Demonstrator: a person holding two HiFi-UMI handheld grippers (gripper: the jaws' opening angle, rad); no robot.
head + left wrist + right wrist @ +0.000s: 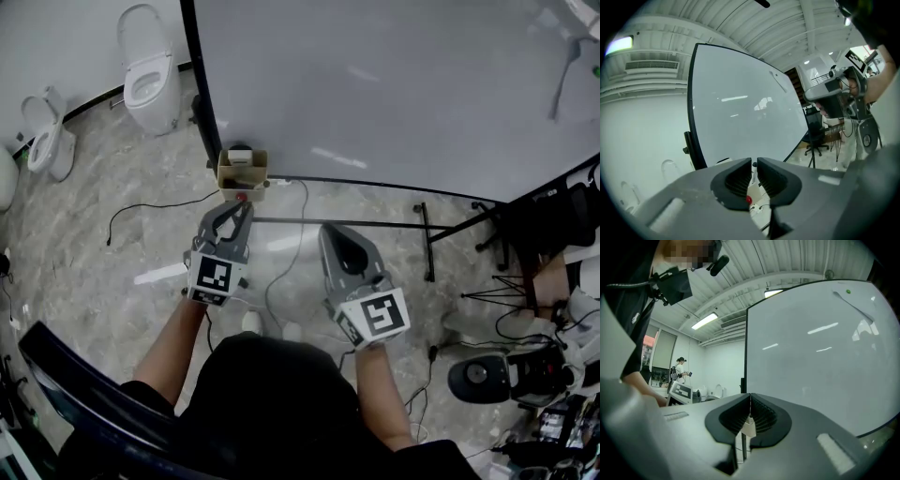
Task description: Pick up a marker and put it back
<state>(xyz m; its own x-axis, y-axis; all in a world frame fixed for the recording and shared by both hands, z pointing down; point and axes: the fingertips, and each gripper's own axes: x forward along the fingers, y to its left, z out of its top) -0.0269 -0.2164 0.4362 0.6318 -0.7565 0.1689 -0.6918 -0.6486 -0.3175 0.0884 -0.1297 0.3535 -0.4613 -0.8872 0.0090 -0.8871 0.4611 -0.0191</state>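
Marker [748, 200] stands in the narrow slot between the jaws of the left gripper [234, 208]. In the left gripper view its red end shows low in the gap with a pale length above it, and the ribbed pads press in on it from both sides. The jaws stand near together but do not meet, and the marker fills what is left between them. In the head view the red end shows at the jaw tips, just below a small brown box [242, 173]. It is close to the box, but whether it touches I cannot tell. The box hangs at the lower edge of the whiteboard [394, 84], near its left corner, and something pale lies in its open top.

The right gripper [330, 232] is to the right of the left one, apart from it and from the box, with its nose toward the board's lower edge. In the right gripper view its jaws meet at the tips with nothing between them.

The person holds both grippers out in front, forearms bare, over a marbled floor [84, 253]. A black cable [141, 208] trails across the floor to the left of the box, and a white cable [300, 234] runs down between the two grippers. Two white toilets [150, 80] stand at the upper left, beside the board's dark edge. The board's black stand [375, 224] runs along the floor to the right — past it lies a clutter of dark gear [506, 375].
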